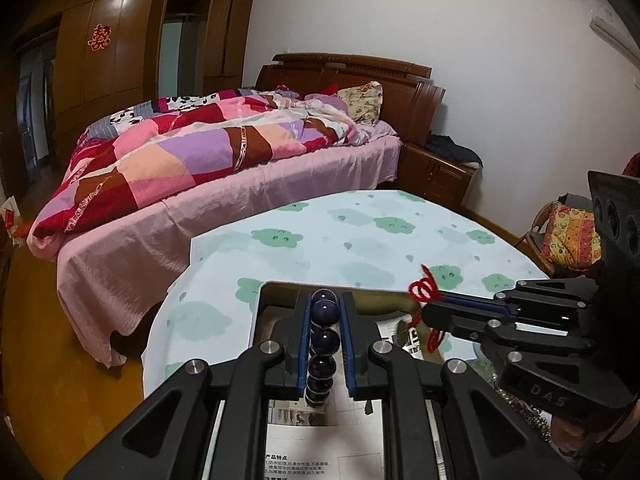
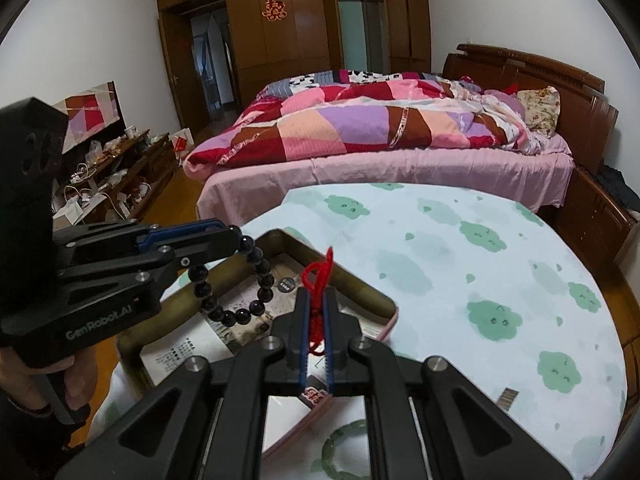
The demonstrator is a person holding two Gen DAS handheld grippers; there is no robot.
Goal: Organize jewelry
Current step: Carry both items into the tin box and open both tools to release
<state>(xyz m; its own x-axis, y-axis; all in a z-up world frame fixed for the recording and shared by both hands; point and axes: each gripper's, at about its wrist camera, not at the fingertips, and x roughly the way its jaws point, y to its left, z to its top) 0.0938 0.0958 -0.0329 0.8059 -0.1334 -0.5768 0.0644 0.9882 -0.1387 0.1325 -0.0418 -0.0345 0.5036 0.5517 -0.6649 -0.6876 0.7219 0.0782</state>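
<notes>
Two jaws pinch jewelry: left gripper the bead bracelet, right gripper the red cord.

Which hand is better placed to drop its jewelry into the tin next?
Probably the left. Its tongs hold the dark round-bead bracelet, hanging directly over the open rectangular metal tin. The right tongs grip the red knotted cord near the tin's pink edge.

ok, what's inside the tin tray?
Tin tray holds printed paper and a small round dark item. Both tools and the bead bracelet hide the rest.
</notes>
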